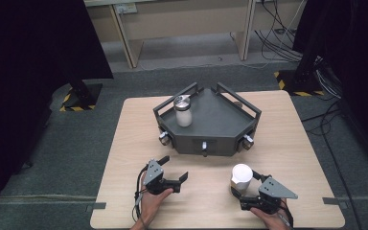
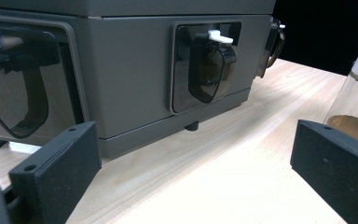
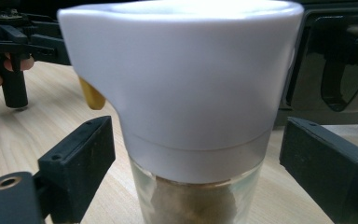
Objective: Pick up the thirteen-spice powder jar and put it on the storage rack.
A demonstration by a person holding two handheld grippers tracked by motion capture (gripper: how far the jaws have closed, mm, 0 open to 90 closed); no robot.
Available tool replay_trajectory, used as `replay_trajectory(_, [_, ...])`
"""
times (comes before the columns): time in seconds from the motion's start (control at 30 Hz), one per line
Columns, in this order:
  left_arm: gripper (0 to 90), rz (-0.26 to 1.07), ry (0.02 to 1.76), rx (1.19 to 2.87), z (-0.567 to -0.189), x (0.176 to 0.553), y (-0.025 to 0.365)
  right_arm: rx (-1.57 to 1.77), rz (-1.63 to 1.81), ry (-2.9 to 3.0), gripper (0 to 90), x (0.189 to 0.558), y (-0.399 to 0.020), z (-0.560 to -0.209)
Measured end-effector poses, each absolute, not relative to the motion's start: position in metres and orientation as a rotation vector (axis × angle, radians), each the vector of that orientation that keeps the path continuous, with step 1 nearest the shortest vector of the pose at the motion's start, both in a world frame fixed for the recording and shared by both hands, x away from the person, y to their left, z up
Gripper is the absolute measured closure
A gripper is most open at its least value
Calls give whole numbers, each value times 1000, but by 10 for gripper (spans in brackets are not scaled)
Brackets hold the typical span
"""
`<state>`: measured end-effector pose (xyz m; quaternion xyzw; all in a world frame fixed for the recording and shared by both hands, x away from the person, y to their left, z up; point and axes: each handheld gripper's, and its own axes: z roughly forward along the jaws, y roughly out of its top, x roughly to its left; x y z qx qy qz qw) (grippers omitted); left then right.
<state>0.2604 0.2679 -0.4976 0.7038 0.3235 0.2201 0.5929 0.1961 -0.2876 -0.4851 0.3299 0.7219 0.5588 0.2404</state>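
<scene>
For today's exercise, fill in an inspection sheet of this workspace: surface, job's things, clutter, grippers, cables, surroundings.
Surface: pale wooden table, upright.
Job's things: white-capped jar stands near the front edge, brown contents inside.
Clutter: grey rack mid-table, carrying a metal-lidded jar.
Grippers: right gripper straddles the white-capped jar, gaps both sides; left gripper open, holding nothing.
Cables: bundle on floor at far right.
Surroundings: grey carpet, dark curtains, wooden bench behind.
</scene>
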Motion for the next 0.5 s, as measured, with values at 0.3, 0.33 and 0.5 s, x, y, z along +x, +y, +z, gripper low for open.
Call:
replay_trajectory(0.3, [12,513,753,1640,-498,261,268,898,1527,1999,214,204,-286,-485])
replay_trajectory(0.33, [13,513,753,1640,-498,261,268,899,1530,2002,237,205,-287,-485])
replay_trajectory(0.5, [13,512,755,1640,-498,261,268,887,1535,2012,298,206,-286,-485])
